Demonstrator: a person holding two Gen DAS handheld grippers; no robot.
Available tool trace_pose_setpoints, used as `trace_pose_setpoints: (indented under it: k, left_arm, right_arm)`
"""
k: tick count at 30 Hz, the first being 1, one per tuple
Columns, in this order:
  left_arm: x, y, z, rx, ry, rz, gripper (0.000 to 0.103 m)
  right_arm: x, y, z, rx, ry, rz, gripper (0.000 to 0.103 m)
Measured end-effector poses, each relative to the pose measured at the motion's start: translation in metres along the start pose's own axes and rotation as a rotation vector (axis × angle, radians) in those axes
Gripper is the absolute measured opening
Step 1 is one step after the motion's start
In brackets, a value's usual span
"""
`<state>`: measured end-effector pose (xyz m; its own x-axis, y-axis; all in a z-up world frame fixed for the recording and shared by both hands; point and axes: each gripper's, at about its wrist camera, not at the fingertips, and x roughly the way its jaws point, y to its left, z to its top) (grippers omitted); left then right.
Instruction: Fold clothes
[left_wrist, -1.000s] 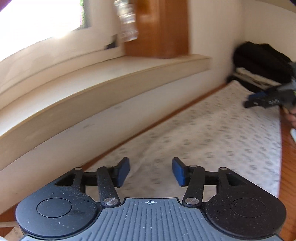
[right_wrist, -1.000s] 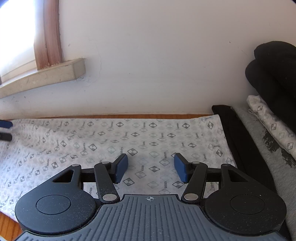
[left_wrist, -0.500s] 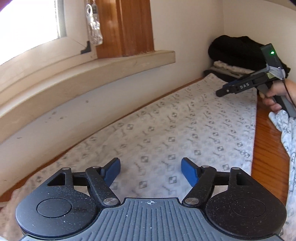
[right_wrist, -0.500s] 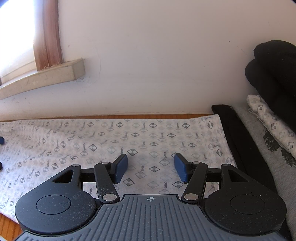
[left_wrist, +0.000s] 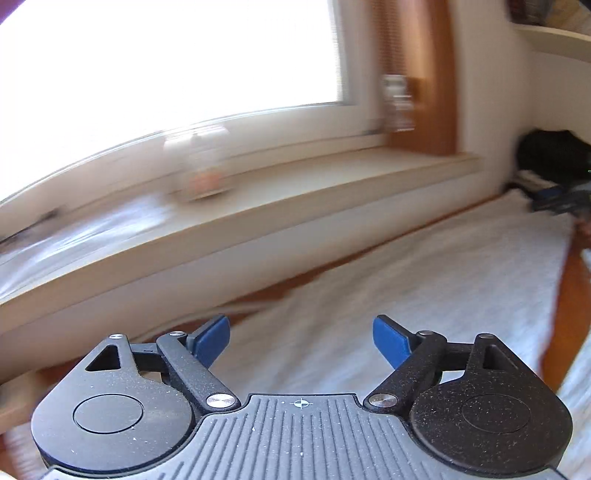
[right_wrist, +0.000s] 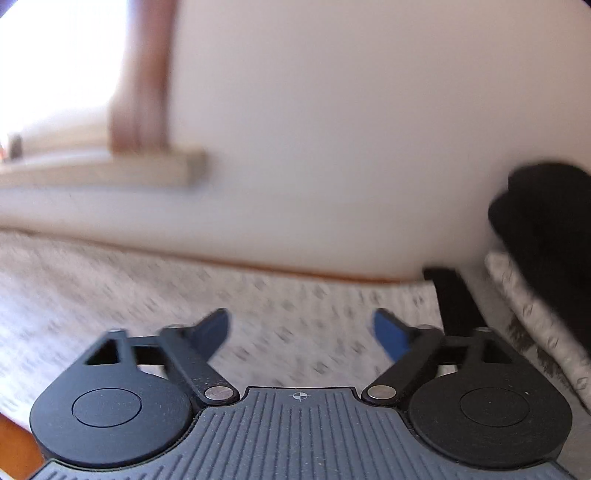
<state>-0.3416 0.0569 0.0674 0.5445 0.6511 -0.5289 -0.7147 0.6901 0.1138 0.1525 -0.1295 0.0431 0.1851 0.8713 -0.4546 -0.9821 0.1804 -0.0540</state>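
A wide white garment printed with small grey diamond motifs (right_wrist: 184, 295) lies spread flat on the brown wooden bench (left_wrist: 565, 314), stretching ahead of and beneath both tools; in the left wrist view its pattern is smeared out by blur, and its far edge runs along the strip of wood at the foot of the white wall (right_wrist: 332, 129). Up and to the left of the left tool is a bright window (left_wrist: 166, 55) with a pale sill (left_wrist: 295, 192) and a brown wooden frame. To the right of the right tool sits a stack of folded clothes (right_wrist: 535, 314), a black bundle on top, a patterned white piece under it and grey and black layers below, just beside the spread garment's right edge. The left tool (left_wrist: 301, 338) stands wide, its jaws opening, blue pads clear of the cloth with nothing between them. The right tool (right_wrist: 301, 332) is likewise wide and opening, its blue pads above the garment and gripping nothing. It also shows, small and blurred, at the far right of the left wrist view.
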Motion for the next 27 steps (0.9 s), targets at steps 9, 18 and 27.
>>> trace_pose_setpoints:
  k: [9, 18, 27]
  left_arm:
    - [-0.044, 0.138, -0.062, -0.121, 0.093, 0.191, 0.087]
    - [-0.03, 0.192, -0.09, -0.191, 0.152, 0.149, 0.077]
    - [-0.022, 0.188, -0.089, -0.129, 0.091, 0.239, 0.012]
  right_arm:
    - [-0.045, 0.067, -0.012, 0.002, 0.093, 0.127, 0.086]
    - [-0.03, 0.082, -0.041, 0.031, 0.162, 0.044, 0.069]
    - [-0.024, 0.077, -0.045, 0.064, 0.166, 0.05, 0.073]
